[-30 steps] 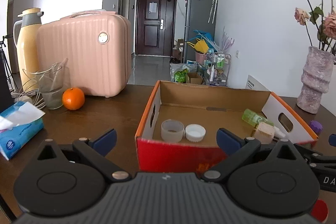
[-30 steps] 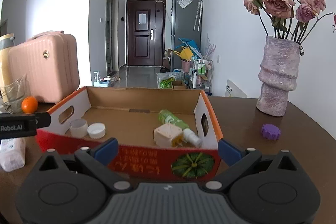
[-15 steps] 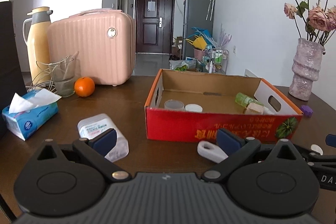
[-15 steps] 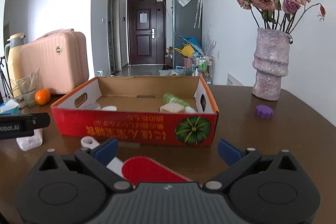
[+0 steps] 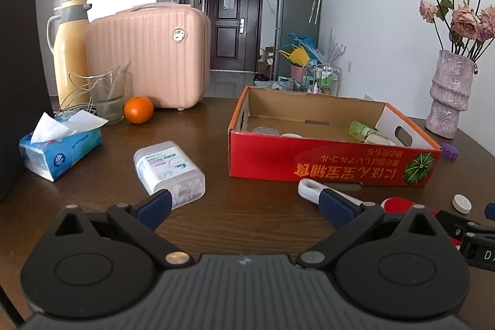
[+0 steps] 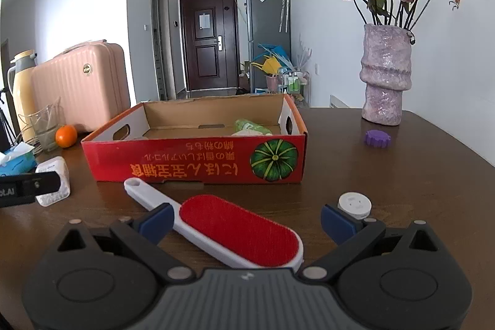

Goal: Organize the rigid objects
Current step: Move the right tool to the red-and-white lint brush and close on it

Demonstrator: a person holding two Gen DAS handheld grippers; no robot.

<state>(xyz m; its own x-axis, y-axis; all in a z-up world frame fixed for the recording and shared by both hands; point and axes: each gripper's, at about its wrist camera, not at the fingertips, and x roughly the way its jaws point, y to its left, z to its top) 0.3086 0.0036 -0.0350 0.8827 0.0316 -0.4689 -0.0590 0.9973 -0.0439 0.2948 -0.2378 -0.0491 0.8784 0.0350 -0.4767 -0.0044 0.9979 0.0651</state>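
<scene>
A red cardboard box (image 5: 331,163) (image 6: 198,158) stands on the brown table, holding a green bottle (image 5: 360,129) (image 6: 252,126), a beige block and two white caps. My left gripper (image 5: 244,204) is open and empty, with a clear white container (image 5: 168,167) by its left finger. My right gripper (image 6: 246,220) is open over a red-and-white lint brush (image 6: 229,226) that lies in front of the box. A small white round disc (image 6: 354,203) (image 5: 461,202) lies by its right finger. A purple cap (image 6: 376,138) (image 5: 449,150) lies near the vase.
A pink case (image 5: 148,54), a yellow thermos (image 5: 69,51), a glass cup (image 5: 108,95), an orange (image 5: 138,109) and a tissue pack (image 5: 58,147) stand at the left. A flower vase (image 6: 385,73) stands at the right. A dark bag (image 5: 18,88) fills the far left.
Both grippers have drawn back from over the box and lowered toward the table's near side. The lint brush, white container and disc have come into view.
</scene>
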